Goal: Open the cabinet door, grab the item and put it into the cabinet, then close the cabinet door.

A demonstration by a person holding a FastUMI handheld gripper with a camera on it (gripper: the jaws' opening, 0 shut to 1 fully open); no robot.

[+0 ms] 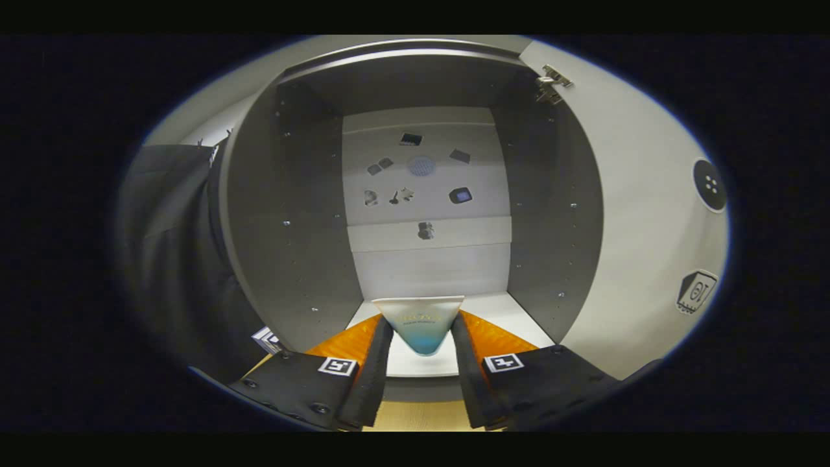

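Note:
The cabinet (pixel 305 214) stands open straight ahead, with dark grey side walls and a pale back panel (pixel 428 259) carrying several small dark marks. Its white door (pixel 635 214) is swung out to the right, hinge (pixel 551 84) at the top. Between my fingers I hold a squeeze tube (pixel 421 324), white at the flat crimped end and blue at the lower end. My gripper (pixel 421 337) is shut on the tube, both black pads (pixel 379 350) pressing its sides. The tube hangs just above the front of the cabinet's white floor (pixel 512 311).
Black cloth (pixel 168 259) hangs left of the cabinet. A round black knob (pixel 710 185) and a sticker (pixel 695 292) sit on the open door's face. A strip of light wooden surface (pixel 418 415) shows below the fingers, in front of the cabinet.

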